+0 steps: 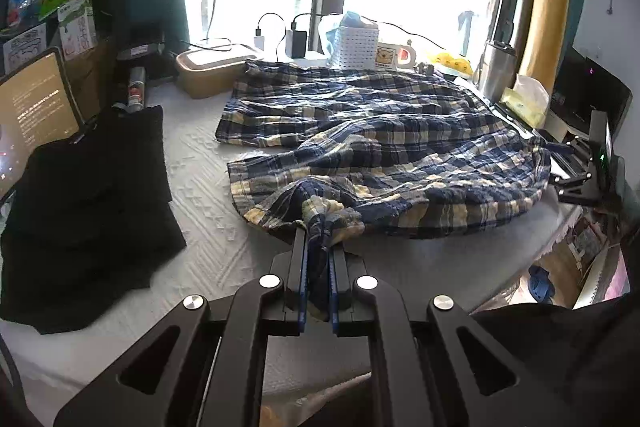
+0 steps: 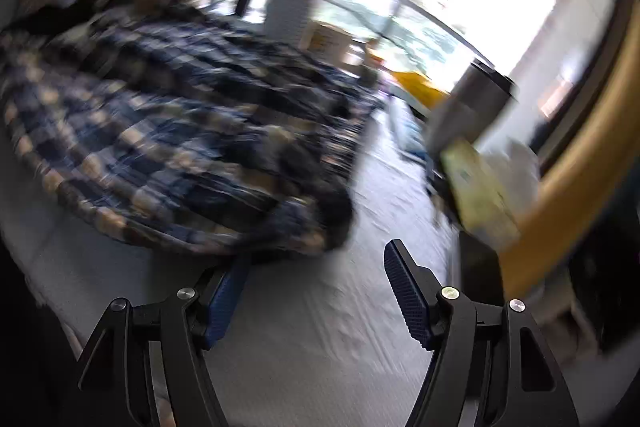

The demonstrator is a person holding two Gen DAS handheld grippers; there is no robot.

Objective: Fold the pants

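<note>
The plaid pants (image 1: 372,139) lie rumpled across the white table (image 1: 208,227), waist toward the right, legs running to the far left. The left claw (image 1: 319,247) is clamped on a bunch of the near hem. The right claw (image 2: 316,267) stands apart, holding nothing, just beside the pants' near right edge. The grasping step looks half done; next, the right claw likely needs to pinch that edge before a fold can start.

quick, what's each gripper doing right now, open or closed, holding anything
left gripper: closed on a bunched edge of the plaid pants.
right gripper: open, nothing between its fingers, by the pants' near edge.
</note>
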